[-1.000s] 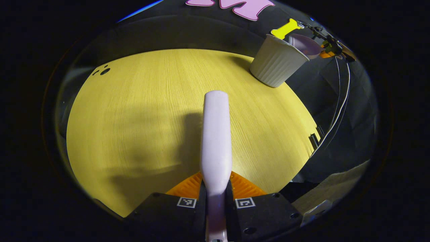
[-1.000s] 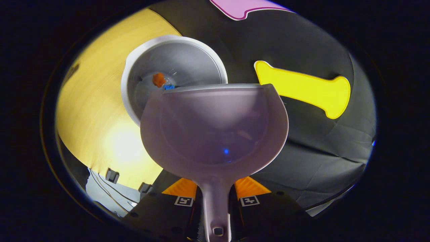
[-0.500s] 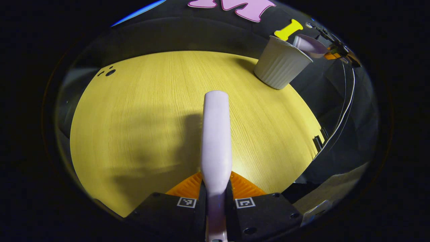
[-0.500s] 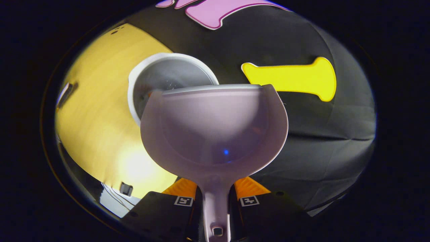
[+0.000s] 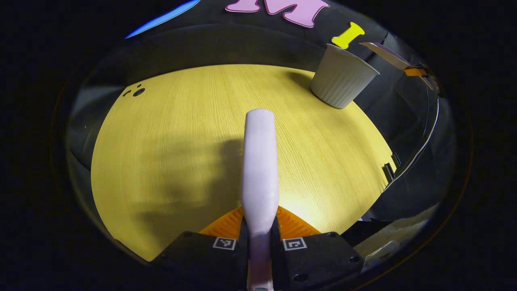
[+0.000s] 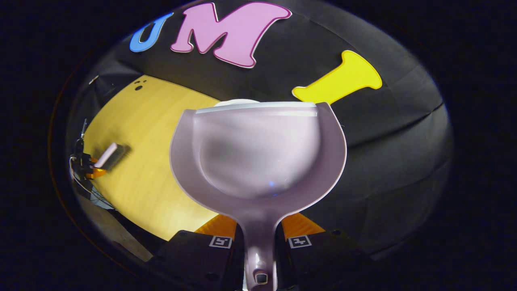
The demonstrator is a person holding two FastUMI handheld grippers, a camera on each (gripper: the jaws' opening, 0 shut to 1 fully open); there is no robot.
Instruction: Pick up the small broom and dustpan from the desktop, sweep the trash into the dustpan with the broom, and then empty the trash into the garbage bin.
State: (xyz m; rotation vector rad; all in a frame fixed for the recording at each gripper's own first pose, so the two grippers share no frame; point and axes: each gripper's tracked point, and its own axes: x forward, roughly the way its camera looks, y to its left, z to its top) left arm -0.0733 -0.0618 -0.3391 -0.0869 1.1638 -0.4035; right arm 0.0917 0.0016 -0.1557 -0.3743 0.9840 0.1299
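Observation:
A pale lilac small broom (image 5: 260, 161) runs straight ahead from my left gripper (image 5: 260, 215), which is shut on its handle above the yellow desktop (image 5: 169, 133). My right gripper (image 6: 260, 223) is shut on the handle of the matching lilac dustpan (image 6: 258, 153), whose scoop looks empty. Just the white rim of the garbage bin (image 6: 236, 102) peeks over the pan's front edge. In the left gripper view the ribbed white garbage bin (image 5: 343, 76) stands at the desk's far right corner, with the dustpan (image 5: 385, 55) in the air to its right, apart from it.
The desk's right edge (image 5: 383, 161) drops off near a cable. Small dark holes (image 5: 135, 91) mark the far left of the desktop. In the right gripper view the left gripper (image 6: 87, 165) with the broom (image 6: 108, 154) hovers at the desk's far left.
The dustpan has lifted away from the bin's mouth and tipped back. The bin's inside, with its orange and blue trash, has dropped out of sight behind the pan. The broom hardly moved.

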